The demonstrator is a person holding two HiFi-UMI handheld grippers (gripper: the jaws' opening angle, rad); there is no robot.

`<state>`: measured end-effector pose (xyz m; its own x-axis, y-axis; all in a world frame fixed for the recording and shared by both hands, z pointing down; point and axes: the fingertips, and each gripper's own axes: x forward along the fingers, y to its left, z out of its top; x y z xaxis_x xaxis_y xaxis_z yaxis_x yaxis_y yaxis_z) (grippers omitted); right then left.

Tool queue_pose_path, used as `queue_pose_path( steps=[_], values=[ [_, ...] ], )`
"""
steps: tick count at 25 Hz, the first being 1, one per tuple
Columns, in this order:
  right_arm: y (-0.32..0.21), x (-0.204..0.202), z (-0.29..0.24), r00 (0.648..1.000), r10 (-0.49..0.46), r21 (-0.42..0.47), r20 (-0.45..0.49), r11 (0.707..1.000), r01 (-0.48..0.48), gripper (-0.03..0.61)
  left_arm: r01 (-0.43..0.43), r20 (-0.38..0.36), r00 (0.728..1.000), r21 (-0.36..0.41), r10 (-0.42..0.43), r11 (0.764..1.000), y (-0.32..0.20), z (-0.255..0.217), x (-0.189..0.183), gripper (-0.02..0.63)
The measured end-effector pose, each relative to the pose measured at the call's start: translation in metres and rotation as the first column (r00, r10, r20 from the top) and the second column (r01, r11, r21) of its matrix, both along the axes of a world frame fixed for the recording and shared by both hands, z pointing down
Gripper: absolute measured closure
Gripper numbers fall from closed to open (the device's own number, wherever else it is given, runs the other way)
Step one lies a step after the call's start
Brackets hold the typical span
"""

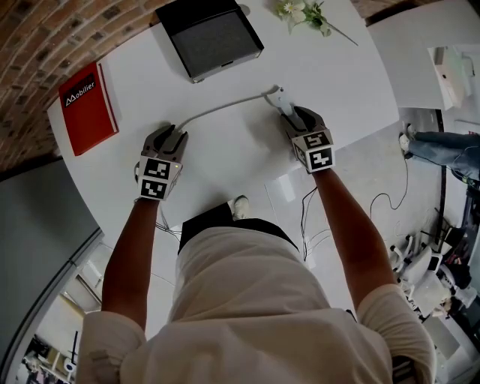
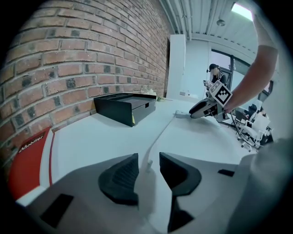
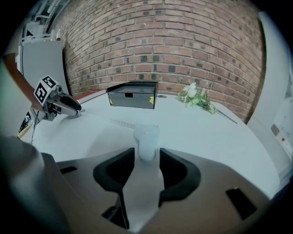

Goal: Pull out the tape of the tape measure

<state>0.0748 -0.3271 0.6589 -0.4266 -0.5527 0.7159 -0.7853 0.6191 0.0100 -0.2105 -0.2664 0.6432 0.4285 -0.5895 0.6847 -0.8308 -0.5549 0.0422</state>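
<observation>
Evidently the left tool (image 2: pixel 148 171) is standing with its jaws apart, and the free end of the tape (image 2: pixel 147 165) is lying in the gap between the pads with space showing on both sides, so nothing is being gripped. Likewise the right tool (image 3: pixel 147 167) is standing wide, with the white case (image 3: pixel 146 140) of the tape measure sitting upright at its tips; the pads are flanking the case closely, but I am judging that they are not pressing on it.

From above, the tape (image 1: pixel 217 109) is running in a shallow curve across the white counter (image 1: pixel 150 82), from the left tool (image 1: pixel 176 136) over to the case (image 1: pixel 277 94) in front of the right tool (image 1: pixel 291 114), and the two tools are sitting well apart.

Beyond them a black box (image 1: pixel 210 34), a red book (image 1: pixel 88 107) and a sprig of flowers (image 1: pixel 304 13) are lying untouched.

By my reading the pulling is looking done, with a long stretch of tape already out; only drawing both tools away is appearing to be left
</observation>
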Motion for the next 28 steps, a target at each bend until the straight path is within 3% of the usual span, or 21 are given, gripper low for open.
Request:
queue_pose_path(
  steps=[16, 28],
  values=[
    [0.056, 0.023, -0.041, 0.999, -0.012, 0.059, 0.036, 0.998, 0.01, 0.423, 0.092, -0.023, 0.996, 0.071, -0.091, 0.993, 0.055, -0.05, 0.015, 0.46],
    [0.136, 0.018, -0.106, 0.989, -0.03, 0.145, 0.145, 0.989, 0.009, 0.423, 0.137, -0.159, 0.98, 0.092, -0.122, 0.986, 0.136, -0.11, 0.054, 0.463]
  ],
)
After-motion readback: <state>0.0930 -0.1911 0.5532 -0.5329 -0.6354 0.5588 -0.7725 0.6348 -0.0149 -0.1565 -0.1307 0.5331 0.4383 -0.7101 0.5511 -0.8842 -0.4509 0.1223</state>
